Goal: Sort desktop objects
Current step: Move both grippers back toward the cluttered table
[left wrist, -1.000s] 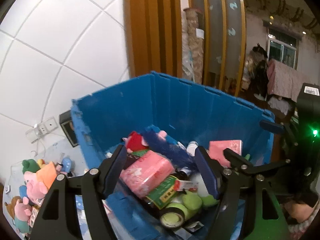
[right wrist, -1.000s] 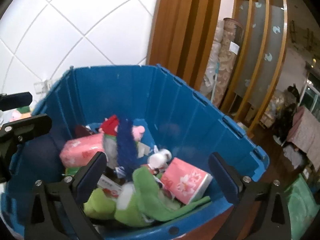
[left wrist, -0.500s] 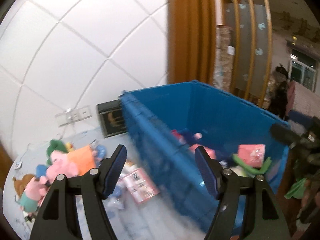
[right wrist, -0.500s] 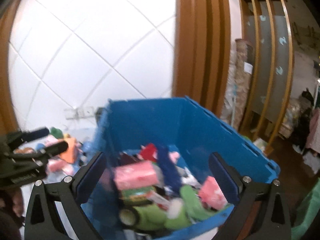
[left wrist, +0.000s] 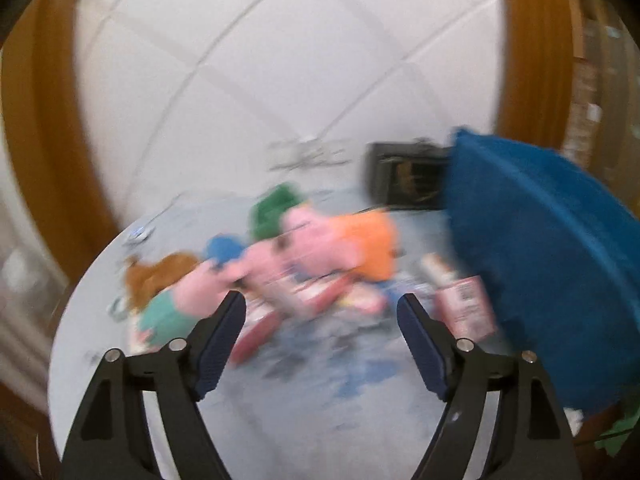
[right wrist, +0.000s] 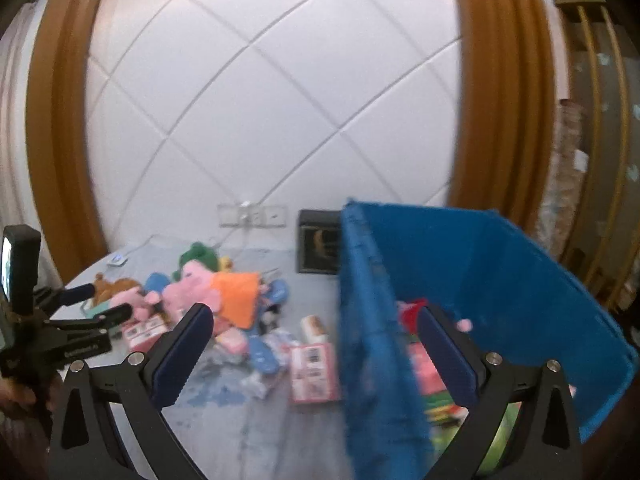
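On grey tabletop, against white tiled wall: loose heap of plush toys and packets. Left gripper spread wide, nothing between fingers, held above table short of heap; view heavily blurred. Right gripper likewise spread wide and empty, straddling near wall of blue crate. Left gripper also visible at left edge of right wrist view, over heap's left end.

Blue crate at right side of table, open top up, long axis running away toward wall. Inside: red plush, pink and green items, details unclear.

Heap just left of crate, long axis running left-right across table. Pink plush in orange dress at centre, lying on its side, head toward left. Green plush behind it, brown plush at left end. Pink barcode packet flat on table, just beside crate wall, long axis pointing away toward wall. Black framed box upright at wall, touching crate corner. Wall socket above table edge.
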Motion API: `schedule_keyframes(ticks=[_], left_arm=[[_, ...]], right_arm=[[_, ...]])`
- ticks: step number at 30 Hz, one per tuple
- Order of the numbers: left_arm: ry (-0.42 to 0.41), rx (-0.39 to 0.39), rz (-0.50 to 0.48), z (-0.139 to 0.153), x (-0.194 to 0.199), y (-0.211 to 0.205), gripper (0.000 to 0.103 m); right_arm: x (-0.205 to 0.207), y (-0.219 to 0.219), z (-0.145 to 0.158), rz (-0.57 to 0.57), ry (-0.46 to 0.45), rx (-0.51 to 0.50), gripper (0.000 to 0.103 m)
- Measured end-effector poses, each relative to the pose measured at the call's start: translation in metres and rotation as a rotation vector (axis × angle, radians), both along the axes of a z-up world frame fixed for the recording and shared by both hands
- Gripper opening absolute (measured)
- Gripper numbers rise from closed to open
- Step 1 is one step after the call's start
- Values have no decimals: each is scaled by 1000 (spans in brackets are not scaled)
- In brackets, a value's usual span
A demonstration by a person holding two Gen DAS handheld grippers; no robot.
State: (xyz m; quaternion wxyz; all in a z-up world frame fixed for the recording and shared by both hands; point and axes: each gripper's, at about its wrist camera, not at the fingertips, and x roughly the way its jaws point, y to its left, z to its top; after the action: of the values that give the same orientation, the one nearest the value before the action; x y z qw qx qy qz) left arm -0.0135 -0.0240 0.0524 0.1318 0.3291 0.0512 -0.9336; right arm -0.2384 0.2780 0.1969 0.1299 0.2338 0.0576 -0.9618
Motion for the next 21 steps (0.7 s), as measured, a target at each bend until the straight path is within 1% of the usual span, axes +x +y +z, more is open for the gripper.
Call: schedule_keyframes(ticks=[1,4,7,11,15,18,21], left_arm=[[-21,5,46,-9,4,-22,78],[-64,22,136,-33,19,-71,78],[-110,33,203,-58,32,-113,78],[-194,65,325,-95,51,-177,78],[-256,108,433,-126,62,-239,78],[-269,135,480,-139,60,-281,78],[-268,165,513,-151,48,-325,78]], right_arm=[[-3,-8,-5,10,-12,1,103],[-20,-35,-28,32,-76,5,103],[-39,-54,-55,43,-158,2,103],[-64,-73,-92,46,-256,-3,103],[-92,-85,-129,25,-362,6,103],[-118,-97,-159,4,-445,21,103],[-132,-105,-176,-8,-489,24,103]])
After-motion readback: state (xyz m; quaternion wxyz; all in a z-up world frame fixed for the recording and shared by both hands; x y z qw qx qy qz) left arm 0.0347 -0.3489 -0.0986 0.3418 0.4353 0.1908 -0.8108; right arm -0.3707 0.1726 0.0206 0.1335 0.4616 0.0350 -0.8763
